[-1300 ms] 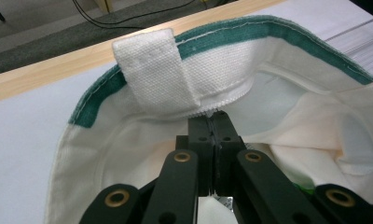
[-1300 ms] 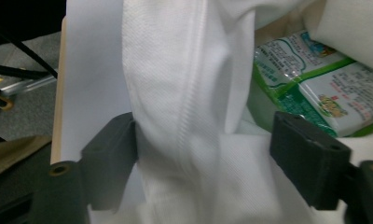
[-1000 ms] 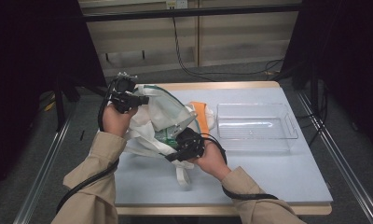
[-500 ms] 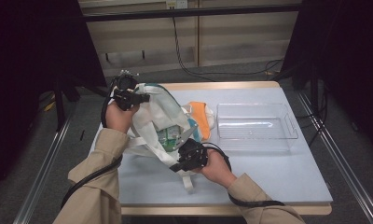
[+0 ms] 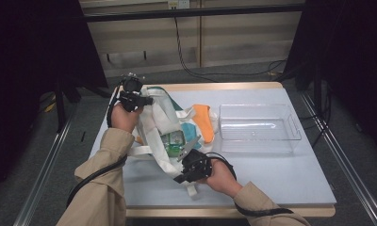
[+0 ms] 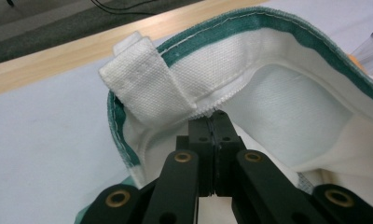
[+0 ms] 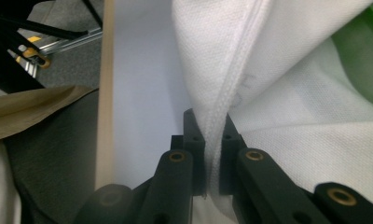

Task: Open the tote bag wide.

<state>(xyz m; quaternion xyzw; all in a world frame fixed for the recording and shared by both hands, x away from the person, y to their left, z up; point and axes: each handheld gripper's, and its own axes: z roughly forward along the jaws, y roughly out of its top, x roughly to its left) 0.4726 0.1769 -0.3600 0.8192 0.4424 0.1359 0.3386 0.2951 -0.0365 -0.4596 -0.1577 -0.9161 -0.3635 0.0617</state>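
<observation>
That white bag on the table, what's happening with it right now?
A person holds the white tote bag by its rim with a claw in each hand. The left claw is shut on the green-trimmed edge beside a handle strap; the right claw has just been closing and now pinches the near seam. Between them the bag's mouth is spread open on the table, with a green packet and something orange showing inside. A clear plastic bin sits beside the bag.

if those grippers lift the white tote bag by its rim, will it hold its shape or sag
The tote bag is soft woven cloth, already creased between left gripper and right gripper, so it will likely sag. The green packet inside may slide.
</observation>
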